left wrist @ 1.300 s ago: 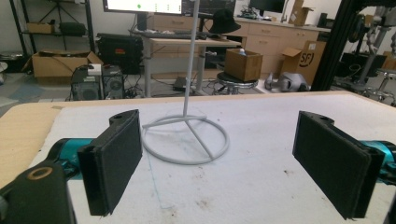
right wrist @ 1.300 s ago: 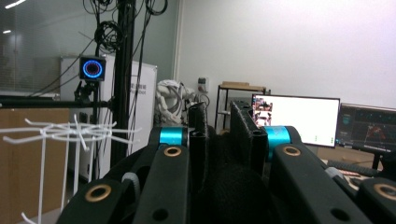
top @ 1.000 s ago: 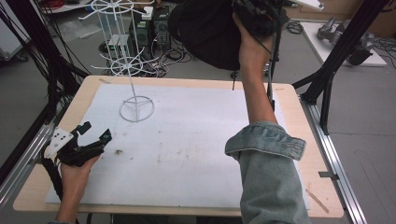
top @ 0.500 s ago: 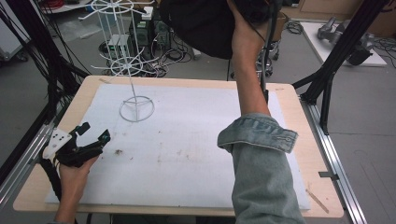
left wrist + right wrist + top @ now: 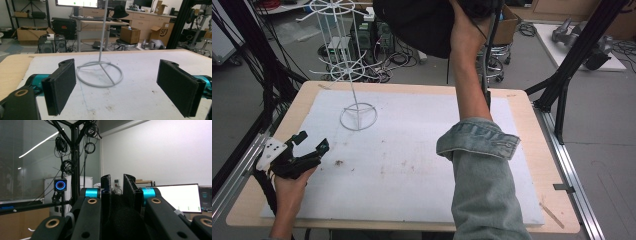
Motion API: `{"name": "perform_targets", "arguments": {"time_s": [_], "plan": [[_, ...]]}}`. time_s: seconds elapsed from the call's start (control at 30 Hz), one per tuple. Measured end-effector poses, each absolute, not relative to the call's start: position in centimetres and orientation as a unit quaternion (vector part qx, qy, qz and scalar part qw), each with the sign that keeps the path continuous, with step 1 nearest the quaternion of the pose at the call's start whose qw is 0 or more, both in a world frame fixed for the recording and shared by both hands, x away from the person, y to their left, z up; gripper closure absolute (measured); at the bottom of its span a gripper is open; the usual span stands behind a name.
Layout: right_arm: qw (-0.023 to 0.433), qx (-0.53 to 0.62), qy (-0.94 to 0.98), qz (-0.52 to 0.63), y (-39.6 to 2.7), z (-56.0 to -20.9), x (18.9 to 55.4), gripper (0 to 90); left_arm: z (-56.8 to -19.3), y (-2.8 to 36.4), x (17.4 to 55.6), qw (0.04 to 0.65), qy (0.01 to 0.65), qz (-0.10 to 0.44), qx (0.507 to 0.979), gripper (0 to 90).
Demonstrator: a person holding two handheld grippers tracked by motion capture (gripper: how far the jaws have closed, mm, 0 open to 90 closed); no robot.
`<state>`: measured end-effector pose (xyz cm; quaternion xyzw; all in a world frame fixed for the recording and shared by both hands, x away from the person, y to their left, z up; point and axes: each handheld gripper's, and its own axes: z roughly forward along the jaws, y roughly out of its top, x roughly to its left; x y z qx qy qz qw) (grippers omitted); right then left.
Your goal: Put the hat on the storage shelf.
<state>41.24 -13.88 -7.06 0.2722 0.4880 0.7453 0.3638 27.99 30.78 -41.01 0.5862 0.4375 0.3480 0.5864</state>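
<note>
A white wire stand [image 5: 358,116] rises from its ring base on the far left of the mat; the left gripper view has that ring base [image 5: 100,75] straight ahead. My left gripper [image 5: 312,140] rests low at the mat's left edge, jaws wide open with nothing between them [image 5: 117,87]. My right gripper [image 5: 477,5] is raised high above the table's far edge, at the end of a denim-sleeved arm. It is shut on a black hat [image 5: 422,25] that hangs to its left. Black fabric [image 5: 125,220] is pinched between the nearly touching jaws [image 5: 117,182].
A white mat [image 5: 422,150] covers the wooden table [image 5: 532,130]. Black frame posts [image 5: 562,85] stand at the table's right and left sides. Beyond the far edge are a stool [image 5: 492,65], cables and boxes on the floor.
The right arm has lifted the black hat higher and farther toward the top of the high view. The left gripper has stayed in place, open.
</note>
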Motion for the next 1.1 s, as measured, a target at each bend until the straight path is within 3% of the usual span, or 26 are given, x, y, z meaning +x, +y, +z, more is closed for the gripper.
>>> {"name": "perform_targets", "arguments": {"time_s": [1.1], "plan": [[0.324, 0.271, 0.480, 0.769, -10.4, -7.3, 43.2, 77.3, -41.3, 31.0, 27.9, 0.582, 0.440, 0.348, 0.589, 16.1]]}}
